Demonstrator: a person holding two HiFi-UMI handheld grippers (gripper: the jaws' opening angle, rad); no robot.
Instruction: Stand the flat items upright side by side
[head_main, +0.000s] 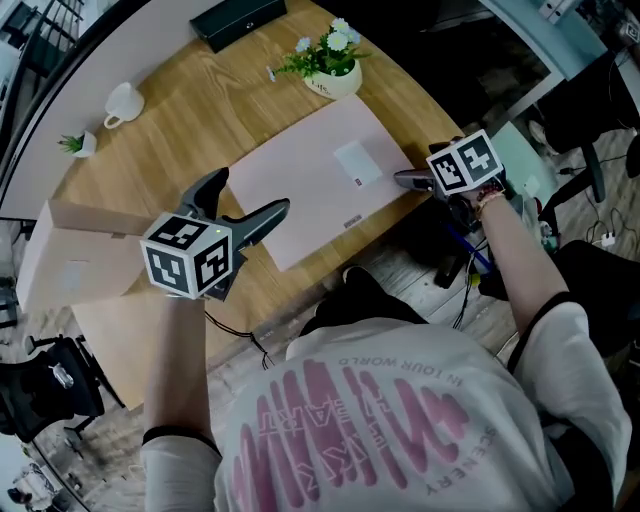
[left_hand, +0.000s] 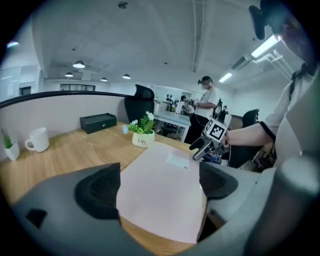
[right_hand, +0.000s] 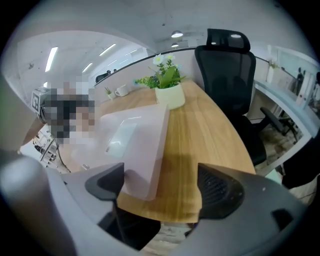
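One flat pink box (head_main: 310, 170) with a white label lies on the wooden table (head_main: 200, 110). My left gripper (head_main: 253, 192) hangs open over the box's near left edge. In the left gripper view the box (left_hand: 165, 165) fills the gap between the wide jaws of the left gripper (left_hand: 159, 185), and neither pad touches it. My right gripper (head_main: 410, 181) is at the box's right corner. In the right gripper view the right gripper (right_hand: 162, 187) is open, and the box's corner (right_hand: 135, 150) sits just ahead of the left jaw, with bare wood between the pads.
Cardboard boxes (head_main: 70, 250) stand at the table's left end. A potted plant (head_main: 335, 75), a black case (head_main: 238, 18), a white mug (head_main: 122, 103) and a tiny plant (head_main: 80, 143) line the far side. A black office chair (right_hand: 225, 85) stands past the table's right edge.
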